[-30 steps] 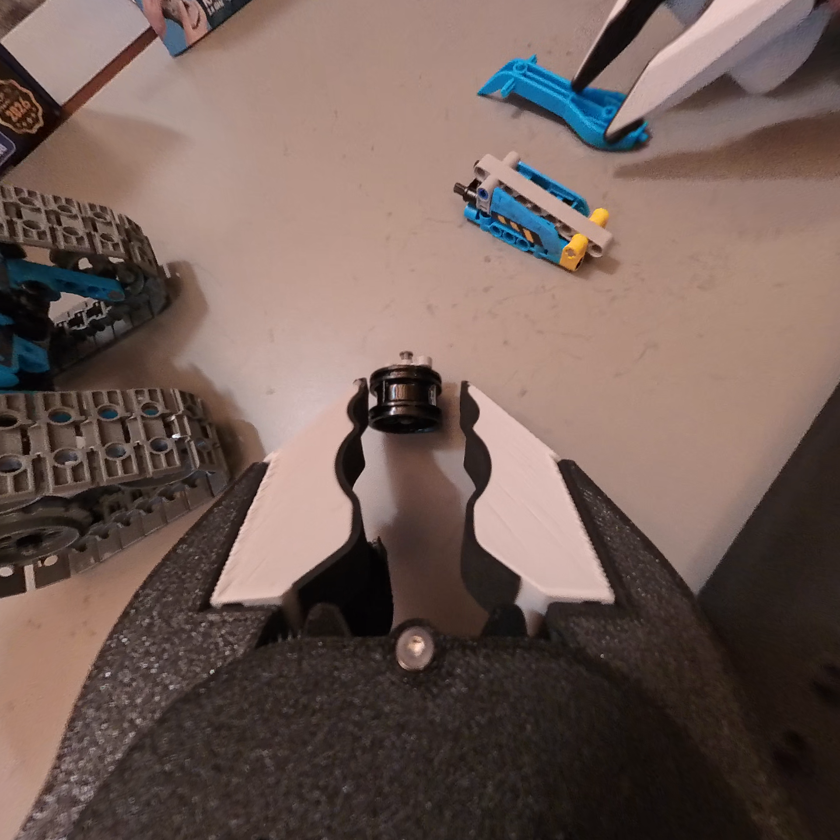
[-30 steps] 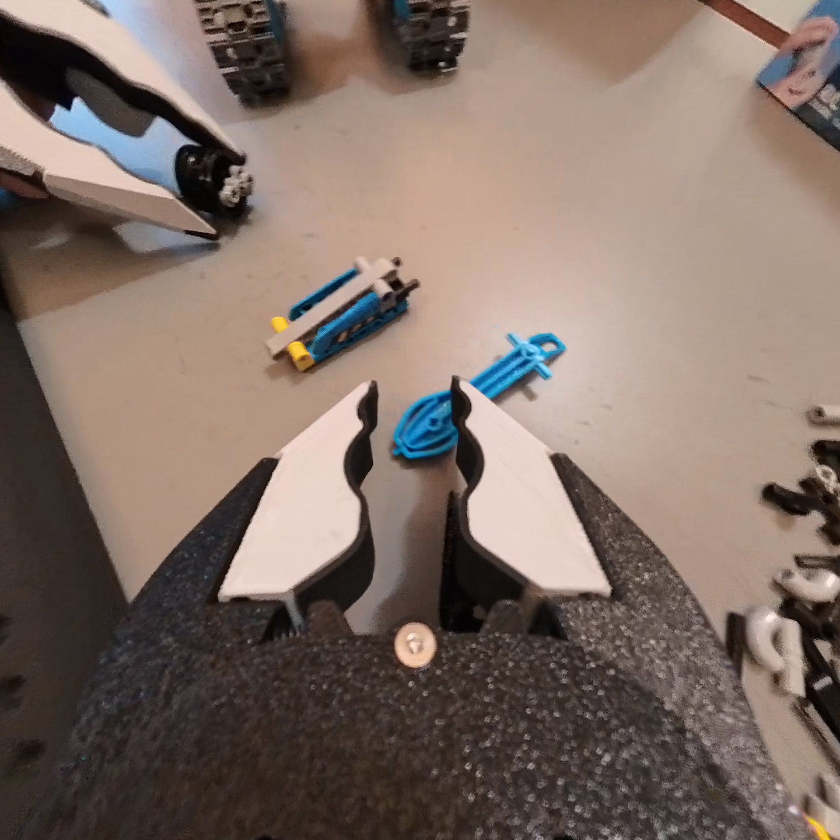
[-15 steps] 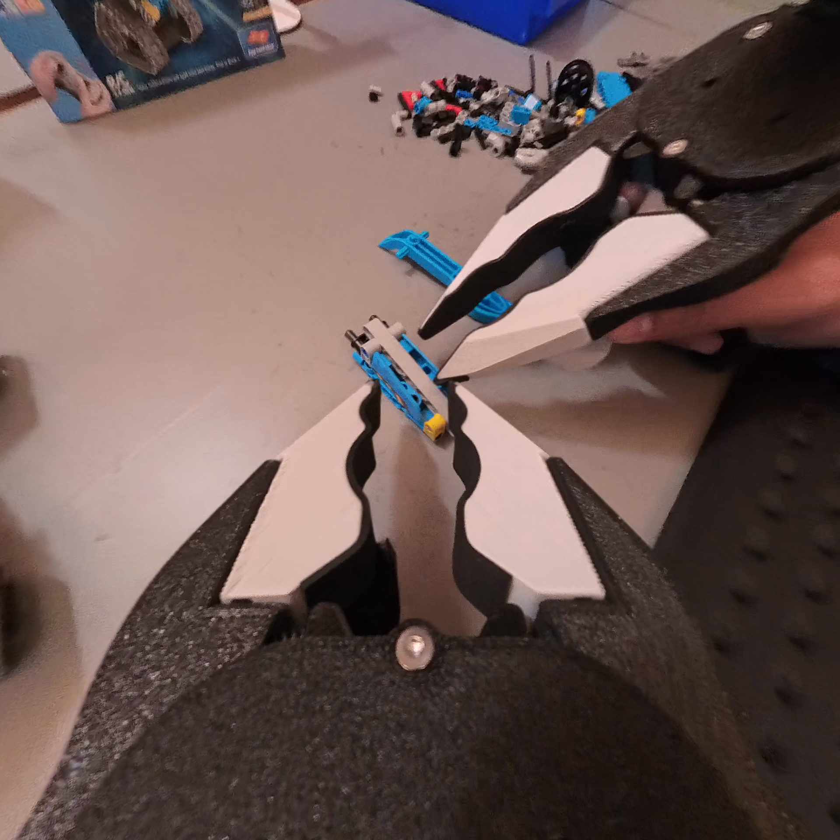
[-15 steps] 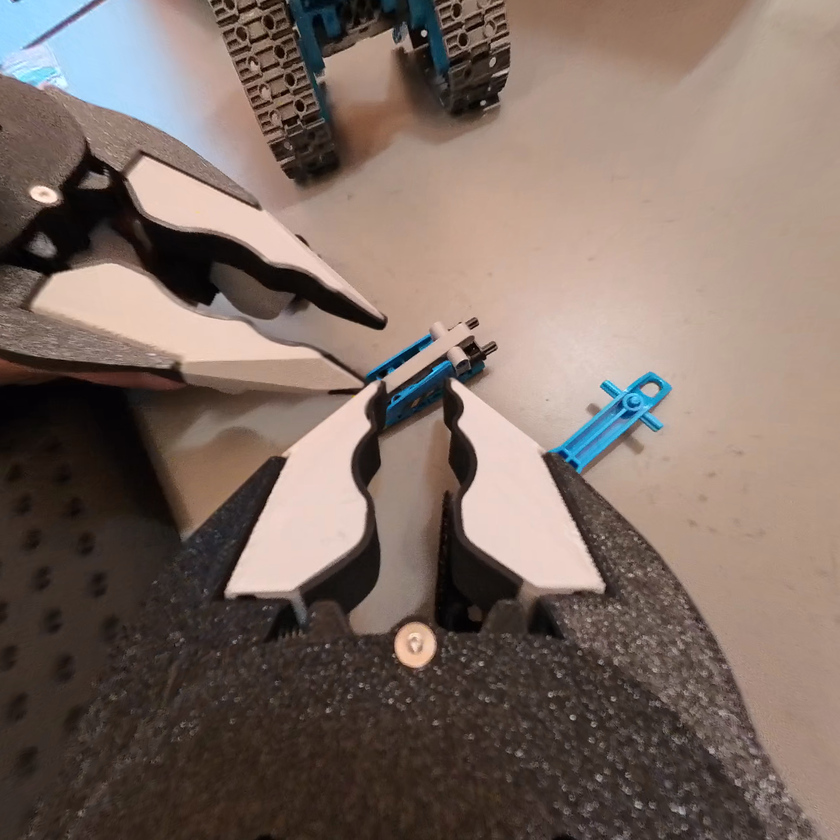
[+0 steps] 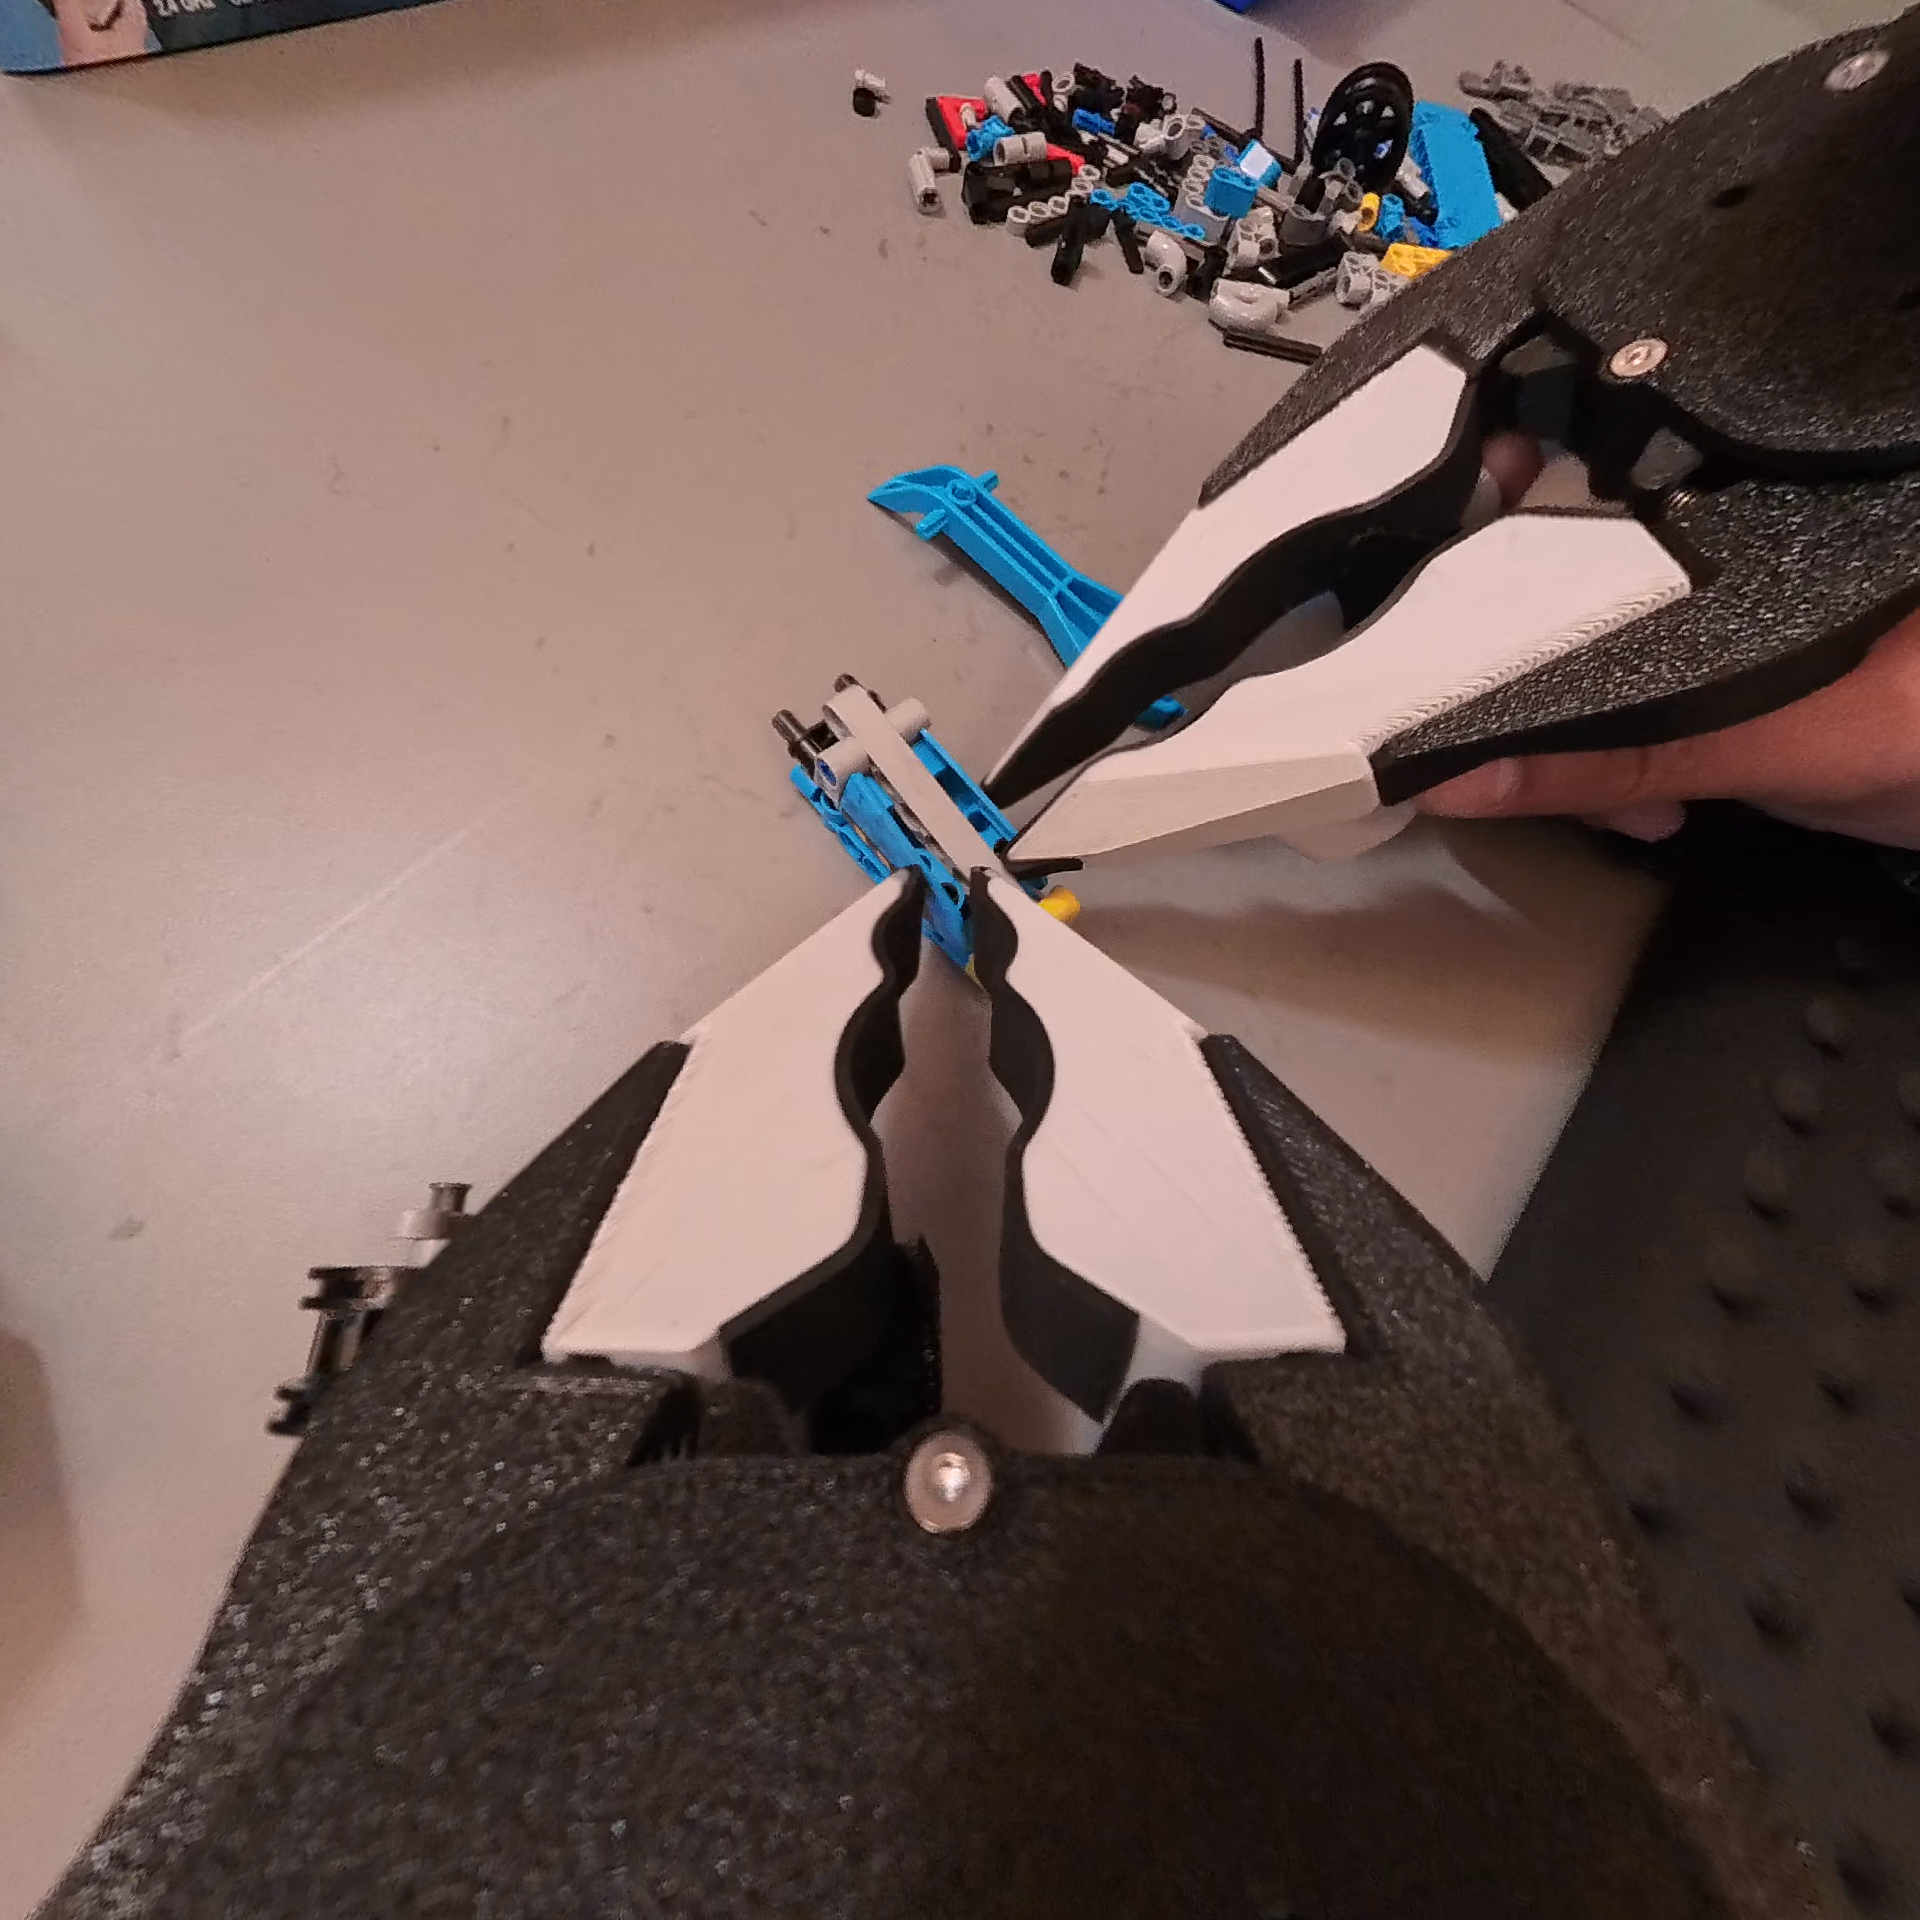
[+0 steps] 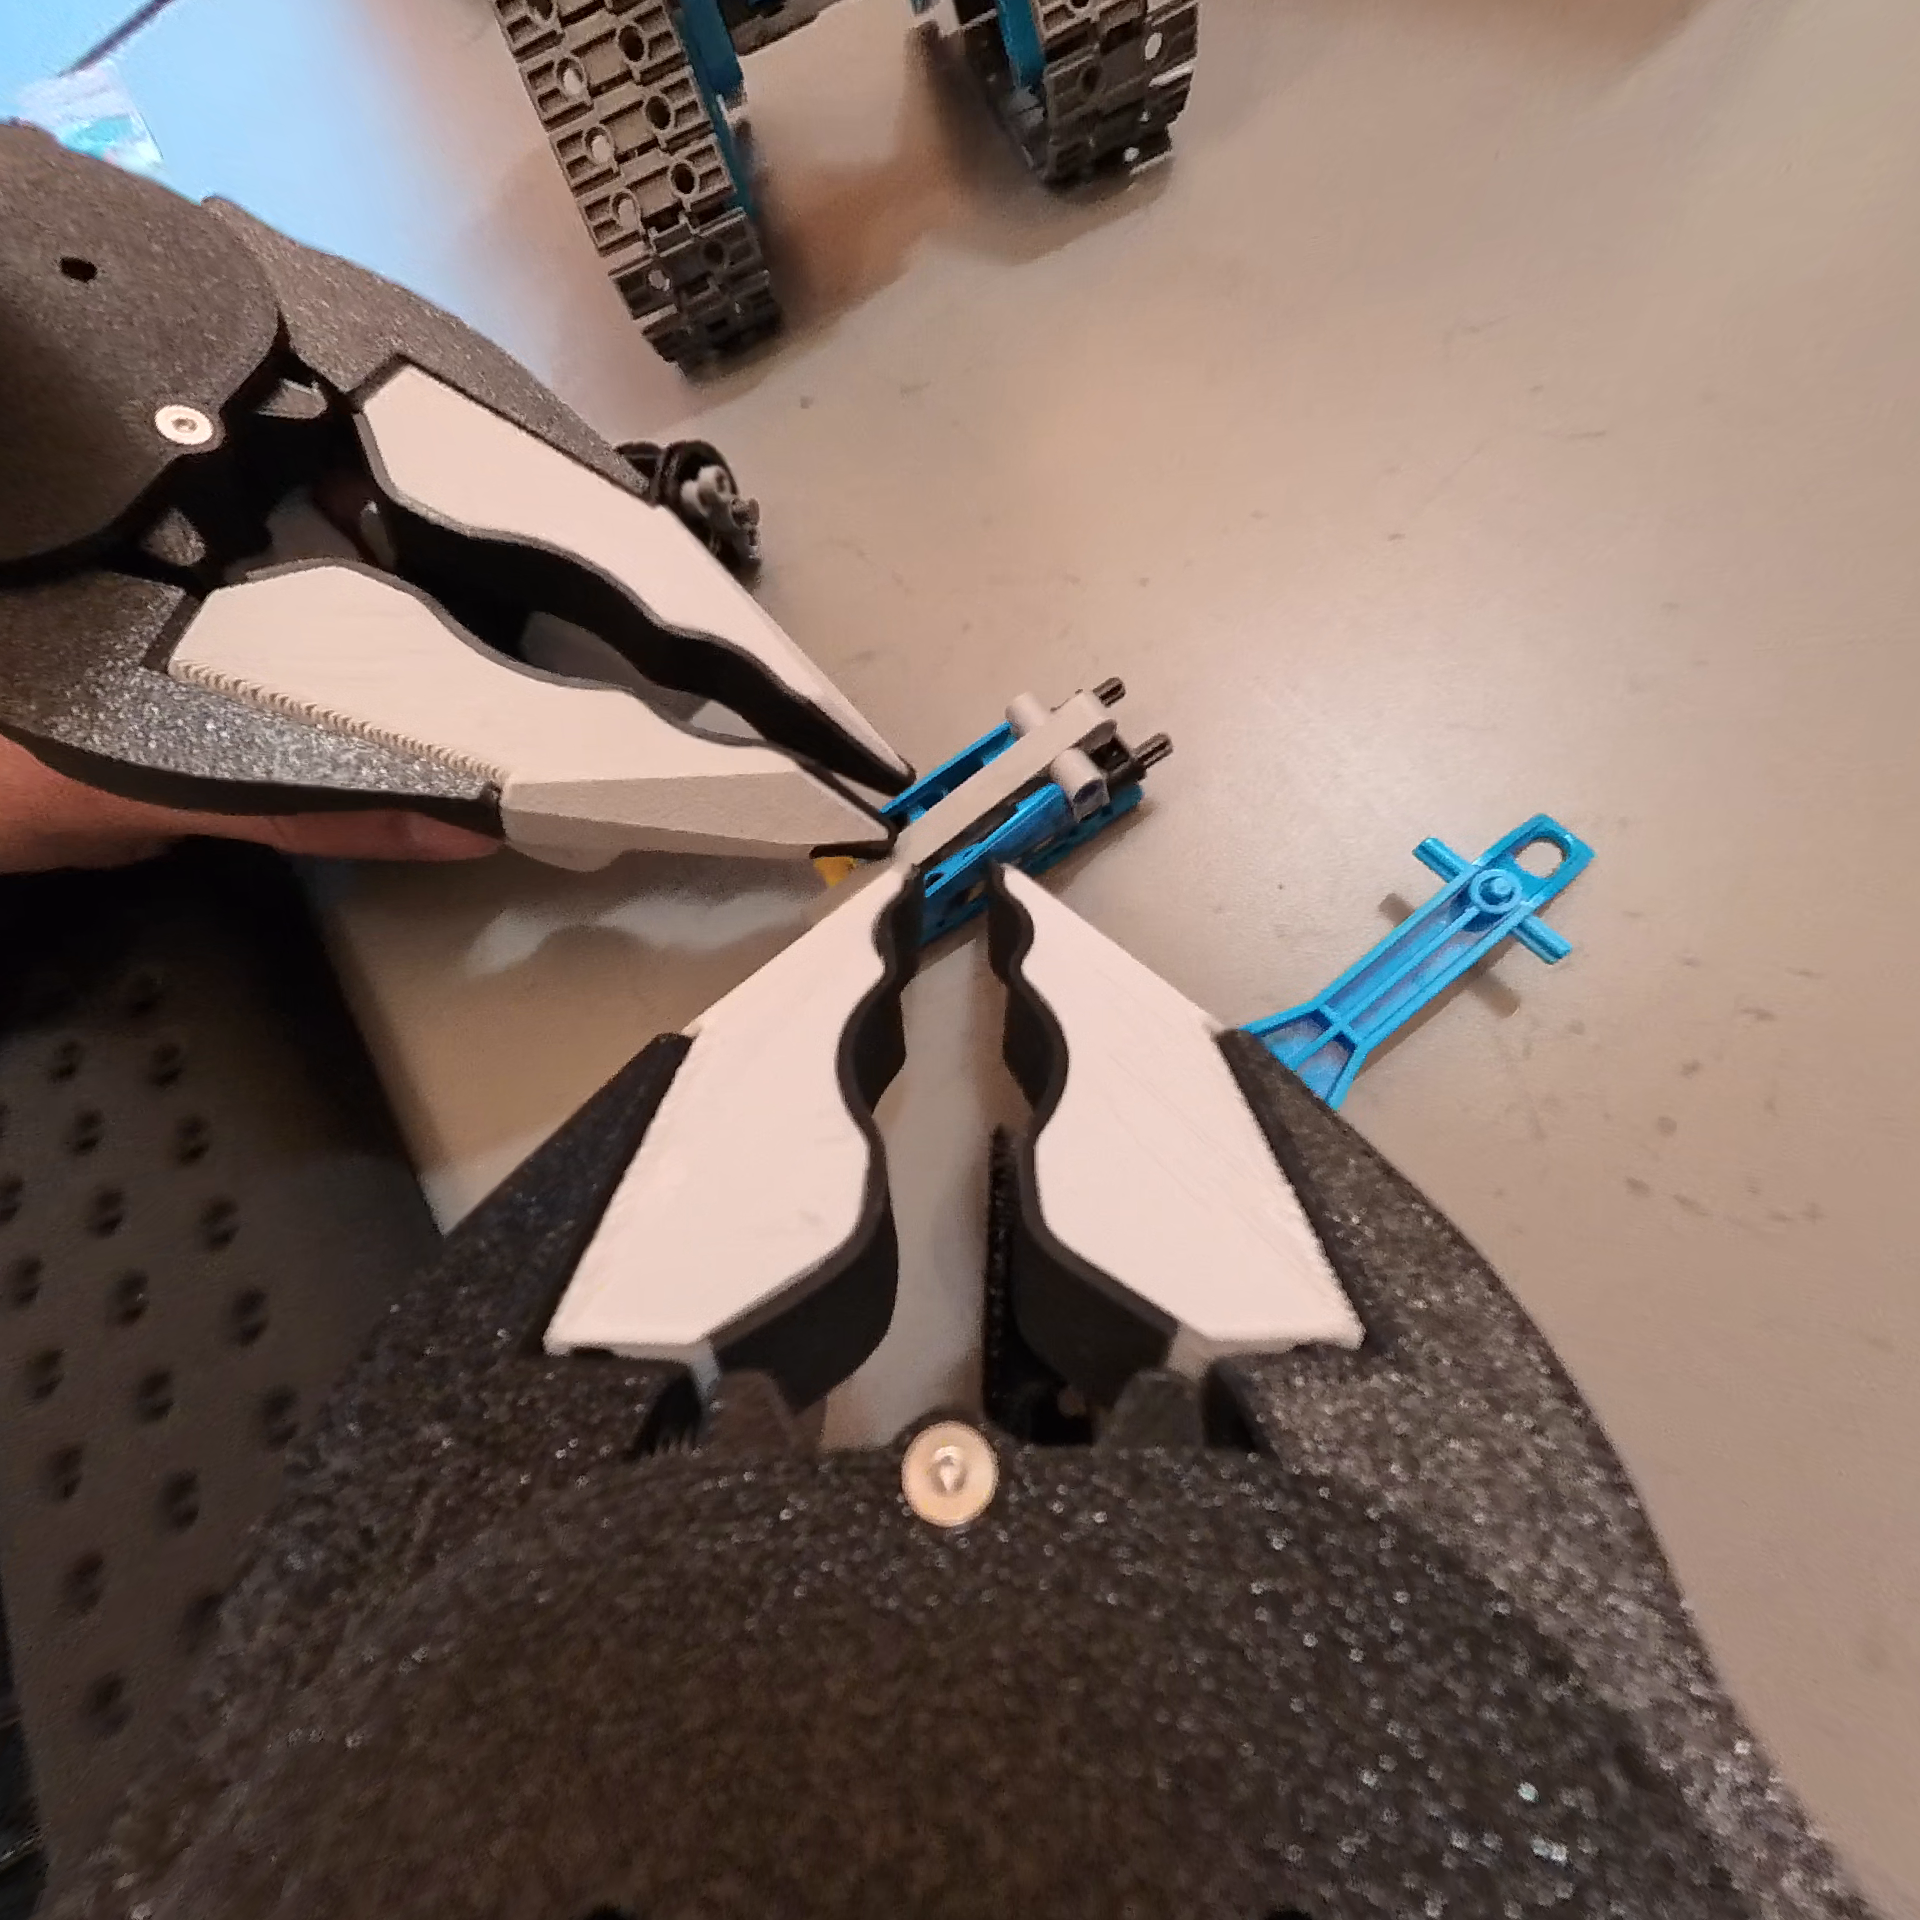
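A small blue assembly [image 5: 873,800] with a grey beam, black pins and a yellow end lies on the grey table near its front edge. My left gripper [image 5: 948,883] is closed narrowly on its near blue end. My right gripper [image 6: 951,881] comes from the other side and is closed on the same blue assembly [image 6: 1039,800]. In the left wrist view the right gripper [image 5: 1010,826] pinches at the grey beam. In the right wrist view the left gripper [image 6: 894,805] pinches the yellow end. The two sets of tips nearly touch.
A long blue part [image 5: 997,551] lies just beyond, also in the right wrist view [image 6: 1434,935]. A black wheel on a grey axle [image 6: 696,488] sits behind the left gripper. A tracked model [image 6: 665,177], a pile of loose parts [image 5: 1247,177] and a black perforated mat [image 5: 1766,1247] are around. The grippers are tip to tip, or close to it.
Both grippers moved off the wheel and the long blue part and converged on the small blue assembly. Over the last half second both pairs of fingers narrowed onto it.
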`<state>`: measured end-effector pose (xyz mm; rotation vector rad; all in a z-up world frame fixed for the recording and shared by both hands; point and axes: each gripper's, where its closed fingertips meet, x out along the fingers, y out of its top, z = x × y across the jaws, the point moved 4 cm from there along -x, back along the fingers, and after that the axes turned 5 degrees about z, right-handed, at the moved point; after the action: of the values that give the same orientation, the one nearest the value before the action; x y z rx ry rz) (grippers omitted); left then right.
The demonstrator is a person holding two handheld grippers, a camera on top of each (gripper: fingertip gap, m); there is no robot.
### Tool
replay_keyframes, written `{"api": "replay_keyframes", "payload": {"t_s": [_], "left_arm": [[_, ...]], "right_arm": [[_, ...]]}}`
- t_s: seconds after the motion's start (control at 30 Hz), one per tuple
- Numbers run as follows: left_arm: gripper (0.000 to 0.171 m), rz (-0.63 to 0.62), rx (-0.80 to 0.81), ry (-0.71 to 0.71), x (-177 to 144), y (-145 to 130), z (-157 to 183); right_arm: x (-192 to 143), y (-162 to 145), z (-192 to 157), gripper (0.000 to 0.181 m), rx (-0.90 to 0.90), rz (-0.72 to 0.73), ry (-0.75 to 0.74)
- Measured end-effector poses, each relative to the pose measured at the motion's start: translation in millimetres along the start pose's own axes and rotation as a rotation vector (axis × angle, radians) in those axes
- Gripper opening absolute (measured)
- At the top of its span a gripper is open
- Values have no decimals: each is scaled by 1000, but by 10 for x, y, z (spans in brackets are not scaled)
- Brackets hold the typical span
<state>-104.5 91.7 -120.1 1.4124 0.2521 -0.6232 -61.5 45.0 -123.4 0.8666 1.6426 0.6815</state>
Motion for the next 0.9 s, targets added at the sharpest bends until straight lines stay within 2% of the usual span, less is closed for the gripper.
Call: {"api": "replay_keyframes", "payload": {"t_s": [0.1, 0.57, 0.73, 0.9], "left_arm": [[4, -5, -5, 10, 3, -8, -3], [3, -1, -6, 100, 41, 1, -3], [2, 3, -9, 155, 62, 11, 1], [2, 6, -24, 149, 66, 14, 4]], "right_arm": [[-5, -9, 12, 8, 39, -3, 17], [2, 9, 14, 1, 21, -29, -117], [-1, 10, 32, 1, 37, -19, -128], [-3, 8, 33, 1, 36, -9, -128]]}}
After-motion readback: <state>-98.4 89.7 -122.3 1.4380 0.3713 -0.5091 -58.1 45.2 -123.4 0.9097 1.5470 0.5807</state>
